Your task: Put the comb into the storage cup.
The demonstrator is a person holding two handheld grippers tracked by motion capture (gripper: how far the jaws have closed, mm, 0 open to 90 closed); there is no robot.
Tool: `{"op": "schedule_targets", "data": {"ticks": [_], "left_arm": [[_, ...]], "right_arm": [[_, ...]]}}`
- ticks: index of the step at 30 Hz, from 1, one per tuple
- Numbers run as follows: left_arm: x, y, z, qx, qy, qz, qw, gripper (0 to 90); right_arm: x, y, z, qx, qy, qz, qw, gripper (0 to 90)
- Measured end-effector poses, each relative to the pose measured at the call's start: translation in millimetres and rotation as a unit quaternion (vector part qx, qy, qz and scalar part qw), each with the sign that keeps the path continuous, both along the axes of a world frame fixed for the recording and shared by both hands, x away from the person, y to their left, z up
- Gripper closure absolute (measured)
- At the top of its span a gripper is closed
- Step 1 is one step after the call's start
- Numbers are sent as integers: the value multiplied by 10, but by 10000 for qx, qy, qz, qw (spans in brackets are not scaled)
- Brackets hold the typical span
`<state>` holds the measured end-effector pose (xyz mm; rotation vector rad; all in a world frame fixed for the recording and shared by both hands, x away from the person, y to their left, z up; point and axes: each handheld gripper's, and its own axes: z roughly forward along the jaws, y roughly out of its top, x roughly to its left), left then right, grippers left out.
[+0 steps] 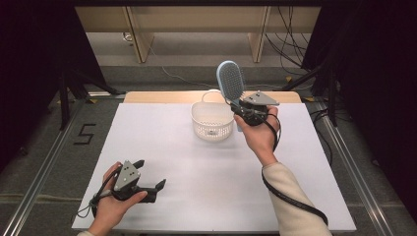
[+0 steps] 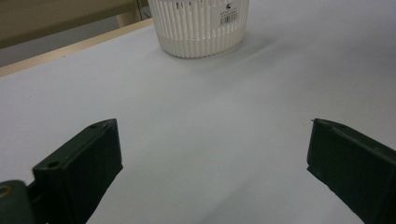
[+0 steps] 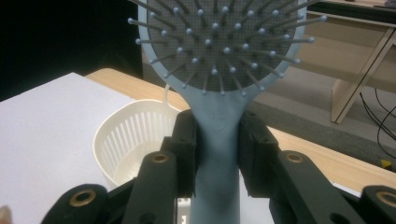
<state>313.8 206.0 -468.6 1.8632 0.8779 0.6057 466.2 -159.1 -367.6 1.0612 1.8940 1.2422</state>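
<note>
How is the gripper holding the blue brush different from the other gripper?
The right gripper is lifted beside the white basket, while the left gripper sits low over the table. The right one's fingers squeeze the blue hairbrush by its handle, while the left one's fingers stand wide apart with nothing between them. Both are black, and a hand holds each.

basket (image 1: 212, 121) on table (image 1: 206, 187), at 12 o'clock | hairbrush (image 1: 231, 81) above, at basket's 1 o'clock | left gripper (image 1: 147, 179) at 7 o'clock
</note>
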Motion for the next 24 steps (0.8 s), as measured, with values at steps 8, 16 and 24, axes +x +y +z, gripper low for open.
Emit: {"op": "schedule_targets", "data": {"ticks": [8,16,24], "left_arm": [[-1,0,0,5,1,-6,10000,26],[0,0,1,3,0,-3,10000,26],[0,1,2,3,0,-3,10000,26]], "right_arm": [[26,12,6,24,13,-13,10000,705],[52,21,27,51,11,-37,10000,705],[83,41,43,60,-21,-39,10000,705]]}}
